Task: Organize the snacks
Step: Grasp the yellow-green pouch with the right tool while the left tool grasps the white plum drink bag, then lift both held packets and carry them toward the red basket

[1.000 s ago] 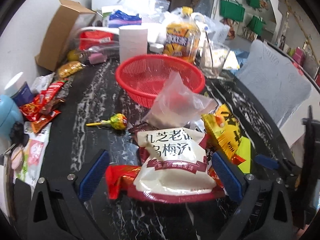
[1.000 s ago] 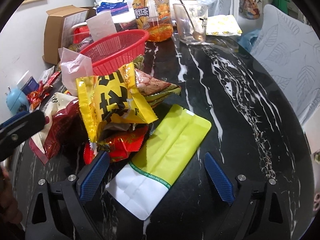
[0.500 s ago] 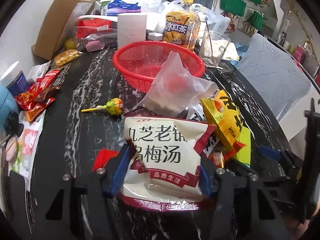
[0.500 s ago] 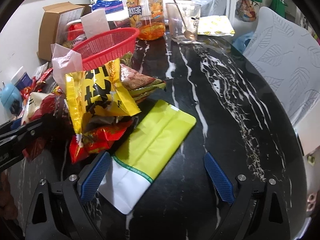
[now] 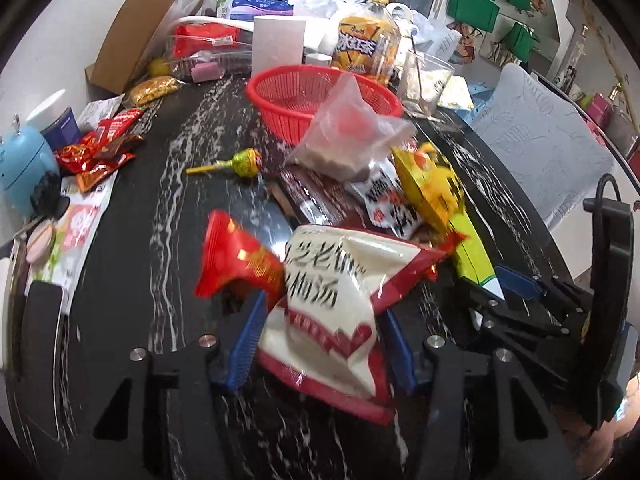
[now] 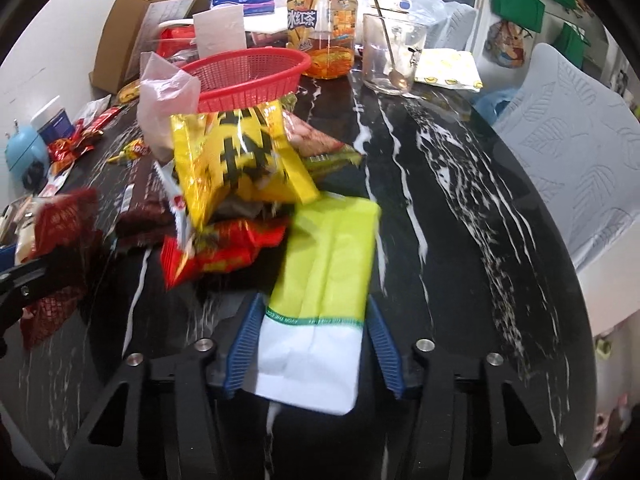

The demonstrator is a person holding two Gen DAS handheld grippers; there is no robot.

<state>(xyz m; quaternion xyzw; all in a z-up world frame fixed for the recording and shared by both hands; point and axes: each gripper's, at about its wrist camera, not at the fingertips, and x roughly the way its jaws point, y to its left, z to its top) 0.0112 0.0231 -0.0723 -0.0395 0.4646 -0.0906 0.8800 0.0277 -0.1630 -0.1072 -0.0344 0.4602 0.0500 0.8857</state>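
Two hand-held grippers work a heap of snacks on a black marble-patterned desk (image 6: 460,184). The left gripper (image 5: 320,344) has its blue fingers (image 5: 244,344) clamped on the lower half of a white-and-red pouch (image 5: 336,304) printed with Chinese characters; the pouch sits at 6 o'clock in the left wrist view, tilted, with a red wrapper (image 5: 236,260) sticking out at its 10 o'clock edge. The right gripper (image 6: 314,346) has its fingers (image 6: 384,348) pressed against both sides of a lime-green and white packet (image 6: 324,280), which lies at 6 o'clock in the right wrist view.

Beyond the pouch, toward 12 o'clock, a red basket (image 5: 320,100) stands on the desk with a translucent plastic bag (image 5: 348,136) leaning against its near rim. A yellow bag with black lettering (image 6: 236,164) tops the pile at 10 o'clock from the green packet, over a red-and-gold wrapper (image 6: 224,252). A lollipop (image 5: 236,162) lies alone at 9 o'clock from the plastic bag. Behind the basket are a bottle of iced tea (image 6: 322,24), a glass jug with a spoon in it (image 6: 390,56) and a cardboard box (image 5: 136,28). Loose red sachets (image 5: 100,148) lie at the desk's 9 o'clock edge. Both snacks in the fingers are blurred.
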